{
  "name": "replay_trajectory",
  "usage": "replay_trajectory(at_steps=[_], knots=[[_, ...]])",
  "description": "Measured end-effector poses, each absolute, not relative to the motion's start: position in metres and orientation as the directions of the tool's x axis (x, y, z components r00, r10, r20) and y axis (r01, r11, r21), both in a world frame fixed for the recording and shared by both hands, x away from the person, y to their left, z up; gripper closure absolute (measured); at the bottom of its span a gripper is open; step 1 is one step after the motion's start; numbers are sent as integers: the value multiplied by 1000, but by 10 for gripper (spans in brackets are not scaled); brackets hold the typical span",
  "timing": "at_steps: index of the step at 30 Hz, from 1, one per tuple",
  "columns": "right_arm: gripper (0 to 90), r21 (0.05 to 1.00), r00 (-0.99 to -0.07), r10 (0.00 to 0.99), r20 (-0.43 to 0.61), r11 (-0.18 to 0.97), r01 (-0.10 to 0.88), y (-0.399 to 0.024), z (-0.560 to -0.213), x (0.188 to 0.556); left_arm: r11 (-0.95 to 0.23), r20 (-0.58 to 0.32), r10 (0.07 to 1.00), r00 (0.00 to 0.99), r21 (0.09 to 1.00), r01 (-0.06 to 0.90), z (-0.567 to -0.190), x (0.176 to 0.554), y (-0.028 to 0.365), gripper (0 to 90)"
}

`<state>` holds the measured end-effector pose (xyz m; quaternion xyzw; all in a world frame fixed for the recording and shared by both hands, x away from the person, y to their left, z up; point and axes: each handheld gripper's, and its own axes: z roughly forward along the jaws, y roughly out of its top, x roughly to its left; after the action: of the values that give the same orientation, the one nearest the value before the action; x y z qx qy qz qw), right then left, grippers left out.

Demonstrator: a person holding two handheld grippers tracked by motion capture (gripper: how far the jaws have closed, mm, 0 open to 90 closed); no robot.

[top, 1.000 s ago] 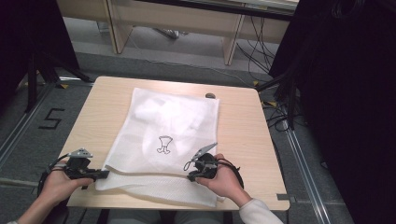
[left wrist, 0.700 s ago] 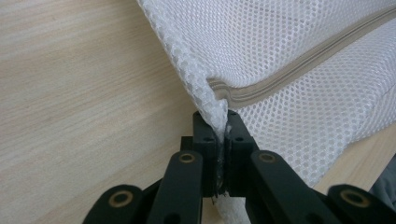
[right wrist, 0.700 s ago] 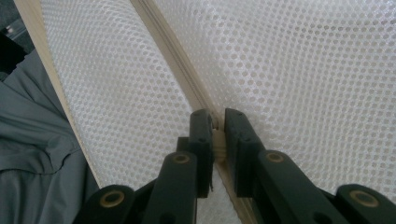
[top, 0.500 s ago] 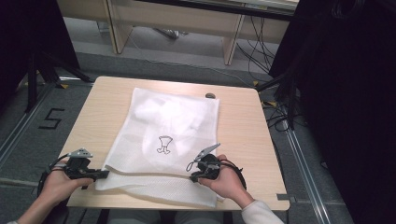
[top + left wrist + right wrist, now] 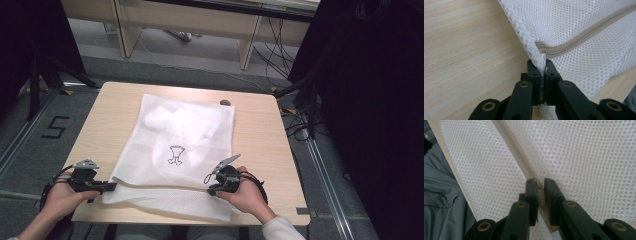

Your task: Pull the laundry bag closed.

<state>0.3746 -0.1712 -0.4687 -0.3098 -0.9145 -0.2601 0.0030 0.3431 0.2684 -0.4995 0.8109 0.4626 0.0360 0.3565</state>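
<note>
Mesh laundry bag (image 5: pixel 177 150), white and see-through, lay flat on the light wooden worktop (image 5: pixel 260 135), its length running from the far side toward me and its near end reaching almost to the near edge. A small black drawing (image 5: pixel 175 154) sat on the mesh about midway along it. A beige zipper (image 5: pixel 584 37) ran across the near end, with a strip of mesh folded over below it.

My left hand-held gripper (image 5: pixel 109 187) was at the near left corner of the bag, clamped on the mesh. In the left gripper view my left hand-held gripper (image 5: pixel 542 75) had its two black jaws pressed together, with a pinch of white mesh squeezed between them just where the zipper ended at the bag's edge. Bare wood lay to the left of it in that view.

My right hand-held gripper (image 5: pixel 214 190) was farther right along the same near end, resting on the bag with my hand (image 5: pixel 245 192) behind it, toward the near right. In the right gripper view my right hand-held gripper (image 5: pixel 539 195) was closed on the zipper line, the jaws nipping the beige tape with mesh spread out on both sides. At the left of that view the worktop's edge showed through the mesh, and grey cloth (image 5: pixel 441 202) lay beyond it.

A small dark object (image 5: pixel 225 102) sat on the worktop just beyond the bag's far right corner; I could not tell what it was.
</note>
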Motion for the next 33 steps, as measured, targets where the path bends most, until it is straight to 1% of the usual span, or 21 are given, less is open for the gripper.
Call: replay_trajectory(at_steps=[7,8,10,12,13,16,19,20,22,24,25,27,28,29,33], knots=[[826,470,-804,569,173,670,575,-179,-470,375,-316,-273,777,568,612,725,-500,343,268,854],[826,459,-791,587,171,663,591,-179,-469,373,-315,-271,778,566,612,726,-499,343,268,854],[826,461,-797,581,166,669,583,-182,-470,373,-317,-271,777,568,611,725,-499,343,269,854],[826,449,-783,598,172,660,603,-184,-469,372,-319,-271,776,569,610,726,-500,343,269,854],[826,453,-789,592,164,665,594,-186,-470,372,-320,-271,776,570,610,725,-500,343,269,854],[826,446,-779,604,170,657,607,-189,-470,371,-319,-272,776,569,610,725,-500,343,268,854],[826,447,-781,603,164,660,604,-190,-470,370,-303,-278,780,560,615,728,-500,343,267,854],[826,443,-778,606,165,659,608,-190,-471,370,-322,-270,775,571,609,725,-500,343,269,854],[826,449,-783,599,166,661,601,-190,-471,370,-319,-271,776,569,610,725,-500,343,268,854],[826,449,-784,598,167,662,600,-190,-471,370,-286,-281,789,547,620,731,-501,343,266,854],[826,448,-788,594,164,667,596,-191,-471,371,-319,-271,776,569,610,725,-500,343,268,854],[826,442,-788,594,164,670,597,-192,-472,371,-318,-268,779,567,610,726,-500,343,268,854],[826,436,-780,602,172,664,608,-192,-471,370,-309,-272,779,564,616,725,-500,343,268,854],[826,441,-784,597,171,665,603,-193,-472,370,-271,-283,789,545,635,723,-502,343,265,854],[826,436,-783,600,167,667,604,-196,-473,369,-288,-282,787,549,619,731,-501,343,266,854]])
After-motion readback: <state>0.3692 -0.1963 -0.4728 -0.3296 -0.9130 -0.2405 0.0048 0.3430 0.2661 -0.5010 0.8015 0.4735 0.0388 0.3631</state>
